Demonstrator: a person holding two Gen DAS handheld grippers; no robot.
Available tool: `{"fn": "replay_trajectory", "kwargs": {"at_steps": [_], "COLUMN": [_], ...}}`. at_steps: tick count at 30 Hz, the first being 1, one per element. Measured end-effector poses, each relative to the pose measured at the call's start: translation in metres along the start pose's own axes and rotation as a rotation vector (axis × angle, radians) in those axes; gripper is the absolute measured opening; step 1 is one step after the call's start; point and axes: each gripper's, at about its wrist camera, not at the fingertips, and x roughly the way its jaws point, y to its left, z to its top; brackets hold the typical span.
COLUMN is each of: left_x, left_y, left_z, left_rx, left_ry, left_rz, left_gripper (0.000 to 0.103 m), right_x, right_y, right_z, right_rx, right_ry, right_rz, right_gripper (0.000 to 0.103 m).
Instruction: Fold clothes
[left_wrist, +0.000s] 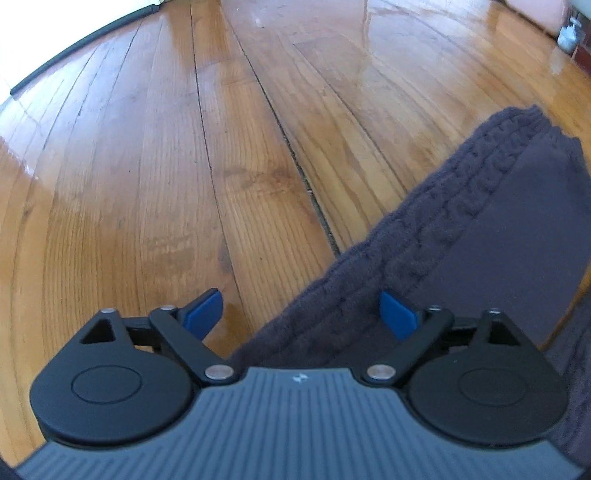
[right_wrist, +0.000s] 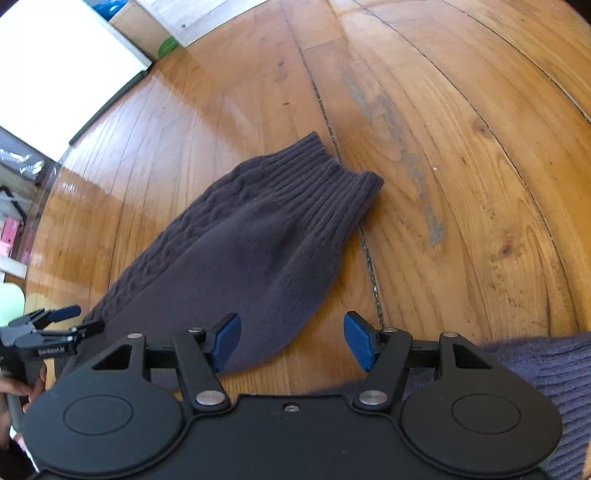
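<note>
**Sweater sleeve: handling and grip points**

Sweater (right_wrist: 236, 254), a dark cable-knit, is lying flat on the wooden floor (right_wrist: 461, 147), its sleeve extending to a ribbed cuff (right_wrist: 325, 177). Knit fabric is likely handling as soft, limp and stretchy, so it is sagging rather than holding shape. Left gripper (left_wrist: 301, 314) is standing wide open over the sleeve edge, holding nothing. Right gripper (right_wrist: 291, 341) is hovering open above the sleeve. Best purchase is probably the firmer cuff.

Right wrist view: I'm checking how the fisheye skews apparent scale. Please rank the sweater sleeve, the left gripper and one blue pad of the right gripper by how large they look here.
1. sweater sleeve: by far the largest.
2. left gripper, small at the frame's left edge, partly cut off.
3. blue pad.

The last two look close; the pad sits nearest the camera, so their order is unsure.
</note>
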Motion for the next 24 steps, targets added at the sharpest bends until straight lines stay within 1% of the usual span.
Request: {"fn": "replay_trajectory", "kwargs": {"at_steps": [2,4,6,7,8,9,10,11,12,13,14,15,16,19,22,24], "left_x": [0.0,-0.001,-0.004,-0.007,-0.011,-0.014,-0.016,-0.021,-0.025,-0.029,-0.035,-0.041,-0.048,-0.081,-0.132,-0.164], "left_y": [-0.002,-0.006,-0.01,-0.01,-0.009,-0.01,-0.014,-0.02,-0.026,-0.03,-0.028,-0.026,-0.023,-0.017,-0.008,0.001], "left_z": [0.0,-0.003,-0.01,-0.012,-0.013,-0.014,-0.014,-0.016,-0.017,-0.018,-0.018,-0.019,-0.019,-0.029,-0.054,-0.083], "left_rx": [-0.018,-0.015,0.002,-0.001,-0.016,-0.037,-0.036,-0.01,0.017,0.037,0.024,0.012,-0.003,-0.062,-0.107,-0.176], "left_ry": [0.001,-0.012,-0.044,-0.055,-0.057,-0.049,-0.045,-0.062,-0.078,-0.096,-0.119,-0.143,-0.167,-0.253,-0.365,-0.428], "left_rz": [0.028,0.024,0.01,-0.026,-0.088,-0.122,-0.114,-0.088,-0.063,-0.04,-0.034,-0.029,-0.025,-0.028,-0.003,-0.009], "left_gripper": [0.096,0.094,0.083,0.055,0.025,0.016,0.013,0.009,0.009,0.008,0.008,0.008,0.008,0.008,0.008,0.008], "right_x": [0.003,0.006,0.009,0.01,0.011,0.013,0.014,0.016,0.018,0.018,0.016,0.012,0.004,-0.033,-0.074,-0.105], "right_y": [0.0,0.003,0.006,0.008,0.01,0.013,0.016,0.02,0.025,0.032,0.042,0.049,0.055,0.074,0.098,0.108], "right_z": [0.001,0.0,-0.001,-0.001,-0.002,-0.003,-0.003,-0.005,-0.006,-0.009,-0.013,-0.016,-0.02,-0.03,-0.051,-0.08], "right_rx": [0.007,0.008,0.002,-0.007,-0.015,-0.025,-0.045,-0.079,-0.124,-0.193,-0.28,-0.335,-0.362,-0.381,-0.469,-0.552], "right_ry": [-0.016,-0.027,-0.048,-0.059,-0.07,-0.081,-0.093,-0.109,-0.126,-0.149,-0.183,-0.221,-0.268,-0.388,-0.497,-0.543], "right_rz": [-0.003,-0.007,-0.013,-0.016,-0.02,-0.025,-0.033,-0.047,-0.065,-0.091,-0.128,-0.145,-0.14,-0.07,0.001,0.07], "right_gripper": [0.067,0.067,0.07,0.071,0.071,0.071,0.071,0.07,0.05,0.026,0.012,0.011,0.011,0.01,0.01,0.009]}}
